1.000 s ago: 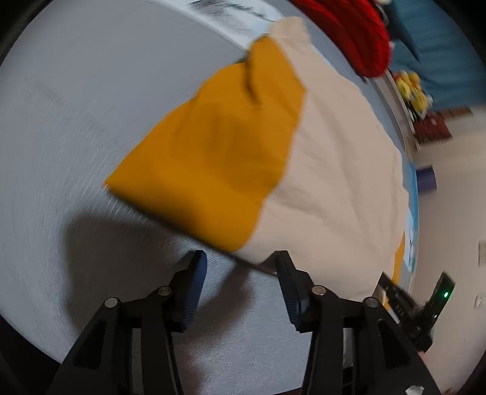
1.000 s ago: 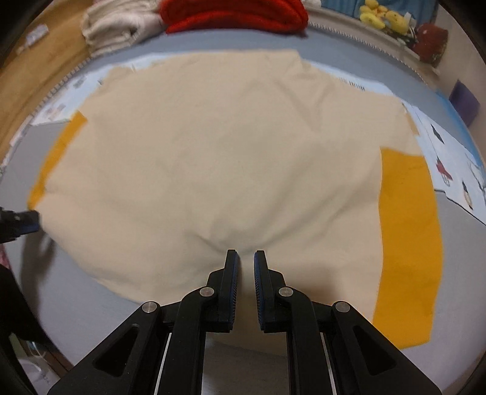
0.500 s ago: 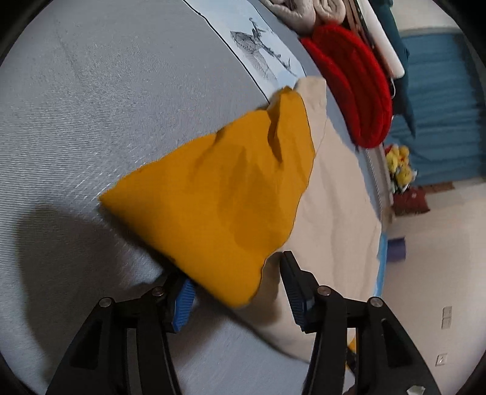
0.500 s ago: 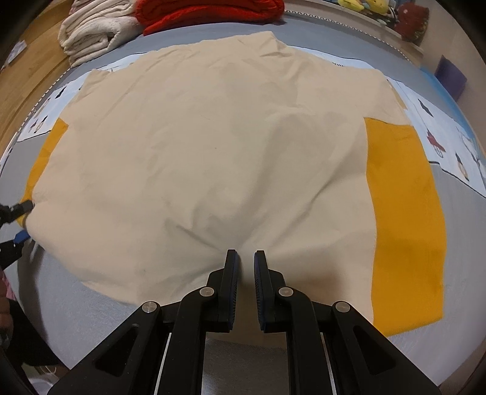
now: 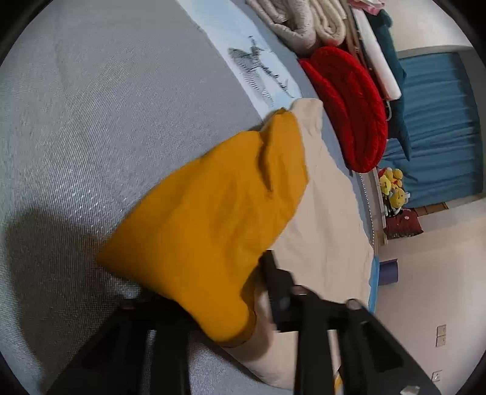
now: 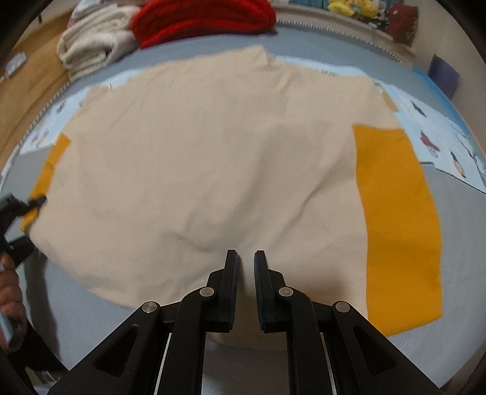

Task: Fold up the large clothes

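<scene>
Partly hidden left fingers (image 5: 273,288), blurred.

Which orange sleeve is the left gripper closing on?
The orange sleeve at the right-wrist view's left edge; left gripper closing around its cuff. The other orange sleeve lies flat, untouched.

A home, most likely a bedroom. Wide grey bed (image 5: 91,127) as the work surface, with a pale blue printed sheet (image 5: 258,70) spread along its far side. Beyond the sheet, at the bed's far edge, a rolled cream blanket (image 5: 306,24) and a folded red knit blanket (image 5: 352,103) side by side. Past the red blanket, blue curtains (image 5: 437,127) down to the floor, with yellow stuffed toys (image 5: 393,185) at the bed's corner. Wooden floor (image 6: 27,88) beside the bed, and wall sockets (image 5: 440,335) on a plain pale wall.
</scene>
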Tool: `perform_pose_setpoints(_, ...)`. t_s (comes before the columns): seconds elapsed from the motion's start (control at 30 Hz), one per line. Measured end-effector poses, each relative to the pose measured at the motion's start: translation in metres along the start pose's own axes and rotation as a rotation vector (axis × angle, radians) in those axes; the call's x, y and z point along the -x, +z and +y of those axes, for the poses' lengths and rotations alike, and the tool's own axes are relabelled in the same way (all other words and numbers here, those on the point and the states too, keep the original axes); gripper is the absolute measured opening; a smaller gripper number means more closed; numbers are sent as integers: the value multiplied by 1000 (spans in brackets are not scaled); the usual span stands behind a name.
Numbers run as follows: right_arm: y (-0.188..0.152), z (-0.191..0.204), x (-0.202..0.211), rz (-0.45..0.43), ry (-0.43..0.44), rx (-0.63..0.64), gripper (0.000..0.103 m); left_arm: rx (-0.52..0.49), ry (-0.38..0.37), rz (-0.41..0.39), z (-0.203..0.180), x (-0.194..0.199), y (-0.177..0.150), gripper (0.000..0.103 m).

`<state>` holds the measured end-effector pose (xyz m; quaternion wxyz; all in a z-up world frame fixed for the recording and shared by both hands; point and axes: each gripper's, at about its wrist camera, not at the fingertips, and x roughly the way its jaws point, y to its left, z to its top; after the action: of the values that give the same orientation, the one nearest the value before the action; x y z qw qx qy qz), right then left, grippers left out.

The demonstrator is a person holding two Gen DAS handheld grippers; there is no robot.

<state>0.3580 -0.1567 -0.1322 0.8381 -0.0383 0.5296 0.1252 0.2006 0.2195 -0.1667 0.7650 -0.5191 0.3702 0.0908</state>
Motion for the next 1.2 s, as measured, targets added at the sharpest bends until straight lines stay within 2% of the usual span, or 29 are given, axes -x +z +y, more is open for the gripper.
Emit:
perform_pose_setpoints(0.17, 9, 16, 27, -132, 41, 24, 12, -127, 16, -41, -39, 19, 1, 10)
perform_pose_setpoints(0.3, 12, 35, 42, -187, 76, 64, 12, -237, 41, -48, -75, 46, 1, 9)
perform_pose_setpoints(0.43, 11, 50, 54, -202, 139, 67, 12, -435, 93, -43, -120, 83, 5, 9)
perform_pose_setpoints(0.53, 9, 66, 59, -198, 218, 65, 12, -522, 113, -42, -132, 102, 9, 9)
perform_pose_setpoints(0.63, 4, 87, 51, -152, 287, 76, 12, -593, 126, -63, -136, 116, 7, 9)
perform_pose_setpoints(0.77, -6, 120, 7, 7, 251, 161, 12, -676, 152, -90, -134, 105, -17, 9)
perform_pose_setpoints(0.8, -8, 123, -1, 33, 238, 167, 12, -674, 164, -87, -137, 100, -20, 9)
perform_pose_setpoints(0.87, -6, 121, 1, 48, 230, 153, 12, -673, 140, -101, -147, 100, -22, 9)
perform_pose_setpoints(0.93, 3, 112, 18, 13, 222, 127, 12, -701, 127, -125, -157, 100, -26, 9)
perform_pose_setpoints(1.07, 34, 65, 88, -142, 178, 89, 13, -781, 81, -96, -178, 88, -47, 9)
perform_pose_setpoints(1.13, 47, 34, 127, -235, 131, 68, 23, -828, 61, -85, -190, 81, -62, 8)
perform_pose_setpoints(1.2, 56, -3, 163, -330, 28, 61, 54, -893, 38, -74, -205, 72, -83, 8)
